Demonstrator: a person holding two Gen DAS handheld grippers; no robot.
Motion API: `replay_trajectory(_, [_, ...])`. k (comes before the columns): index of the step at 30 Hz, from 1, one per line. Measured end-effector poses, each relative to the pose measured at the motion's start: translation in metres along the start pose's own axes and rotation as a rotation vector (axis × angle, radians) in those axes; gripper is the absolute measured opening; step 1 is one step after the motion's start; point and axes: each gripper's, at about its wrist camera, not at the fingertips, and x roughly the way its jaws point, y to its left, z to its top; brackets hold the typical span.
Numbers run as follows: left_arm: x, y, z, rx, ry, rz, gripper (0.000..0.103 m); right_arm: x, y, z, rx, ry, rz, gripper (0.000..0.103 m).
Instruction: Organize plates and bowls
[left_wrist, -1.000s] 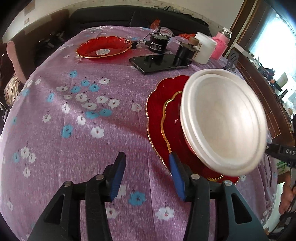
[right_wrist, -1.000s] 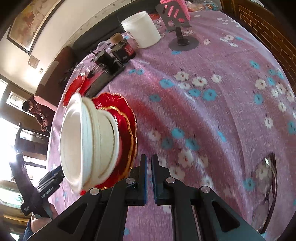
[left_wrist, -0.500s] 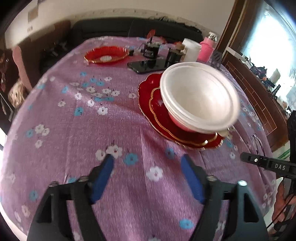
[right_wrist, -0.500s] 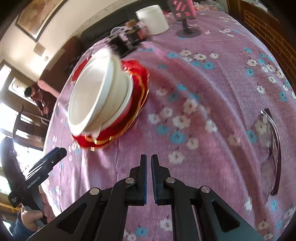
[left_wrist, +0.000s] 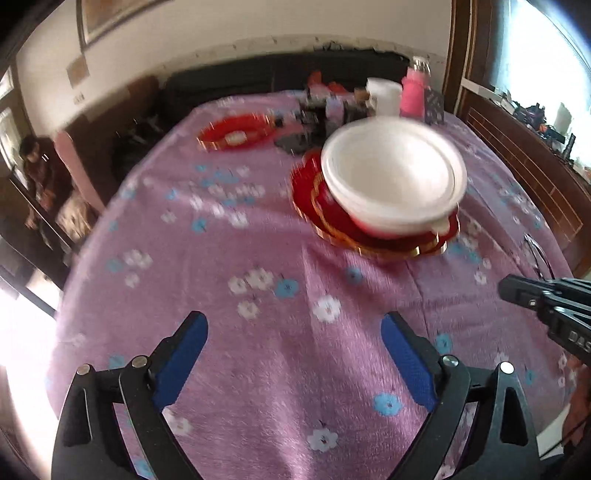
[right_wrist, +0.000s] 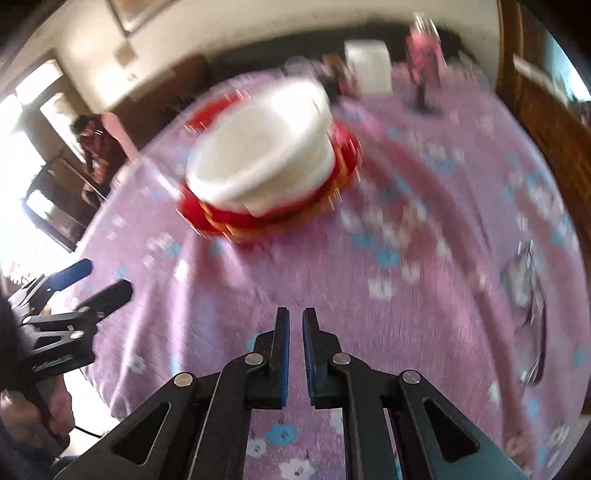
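Note:
White bowls (left_wrist: 391, 177) sit nested on a stack of red gold-rimmed plates (left_wrist: 332, 218) on the purple floral tablecloth (left_wrist: 258, 258). Another red plate (left_wrist: 236, 134) lies apart at the far left of the table. My left gripper (left_wrist: 293, 328) hangs over the near cloth, well short of the stack; its jaws are opening wide with nothing between them. In the right wrist view the same bowls (right_wrist: 258, 155) and red plates (right_wrist: 280, 218) are blurred. My right gripper (right_wrist: 294, 325) is shut, empty, over the near cloth. The left gripper (right_wrist: 88, 280) shows at the left edge there.
At the table's far end stand a white container (left_wrist: 384, 96), a pink bottle (left_wrist: 413, 94), dark jars and a black phone (left_wrist: 295, 142). Eyeglasses (right_wrist: 532, 291) lie at the right edge. A person (left_wrist: 37, 173) sits beyond the table's left side. The right gripper (left_wrist: 546, 302) enters at right.
Both grippers have drawn back from the stack, which now looks smaller and farther. The left jaws have spread from narrow to wide. The bowls, seen tilted a second ago, now sit level on the plates.

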Motion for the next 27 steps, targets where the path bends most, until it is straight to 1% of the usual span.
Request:
replay_trajectory(1, [-0.007,0.001,0.004,-0.003,-0.031,0.003,0.095,-0.007,0.003,0.001,-0.024,-0.033,0.001,0.008])
replay_trajectory(2, [-0.012,0.000,0.007,-0.006,-0.048,0.010,0.098,-0.013,0.006,0.002,-0.047,-0.057,-0.003,0.008])
replay_trajectory(3, [-0.020,-0.001,0.012,0.002,-0.071,0.035,0.101,-0.018,0.009,0.002,-0.074,-0.084,-0.002,0.008])
replay_trajectory(5, [-0.033,-0.004,0.018,0.021,-0.124,0.061,0.101,-0.021,0.011,0.006,-0.094,-0.099,0.016,0.008])
replay_trajectory(7, [-0.043,-0.005,0.023,0.029,-0.153,0.058,0.103,-0.023,0.011,0.006,-0.101,-0.105,0.022,0.008])
replay_trajectory(8, [-0.047,-0.007,0.027,0.034,-0.156,0.058,0.103,-0.023,0.011,0.008,-0.108,-0.104,0.020,0.008])
replay_trajectory(11, [-0.052,-0.005,0.038,0.026,-0.116,0.053,0.103,-0.025,0.011,0.005,-0.110,-0.105,0.028,0.009])
replay_trajectory(14, [-0.062,-0.004,0.044,0.025,-0.139,0.072,0.103,-0.025,0.010,0.006,-0.104,-0.098,0.043,0.010])
replay_trajectory(15, [-0.063,-0.003,0.045,0.014,-0.137,0.099,0.103,-0.025,0.011,0.006,-0.103,-0.091,0.042,0.015])
replay_trajectory(16, [-0.061,-0.005,0.045,0.011,-0.126,0.114,0.103,-0.024,0.011,0.006,-0.105,-0.087,0.033,0.027])
replay_trajectory(17, [-0.059,-0.006,0.043,0.016,-0.116,0.106,0.103,-0.024,0.012,0.006,-0.118,-0.090,0.026,0.038])
replay_trajectory(19, [-0.050,-0.009,0.042,0.019,-0.075,0.048,0.103,-0.025,0.015,0.005,-0.136,-0.101,0.041,0.092])
replay_trajectory(20, [-0.048,-0.010,0.040,0.019,-0.061,0.034,0.103,-0.025,0.017,0.005,-0.144,-0.101,0.057,0.100])
replay_trajectory(21, [-0.046,-0.012,0.039,0.020,-0.052,0.022,0.103,-0.025,0.018,0.005,-0.146,-0.101,0.064,0.103])
replay_trajectory(23, [-0.044,-0.016,0.039,0.035,-0.044,0.008,0.103,-0.022,0.019,0.004,-0.148,-0.089,0.065,0.103])
replay_trajectory(27, [-0.044,-0.017,0.036,0.032,-0.046,0.025,0.103,-0.021,0.016,0.003,-0.134,-0.085,0.067,0.103])
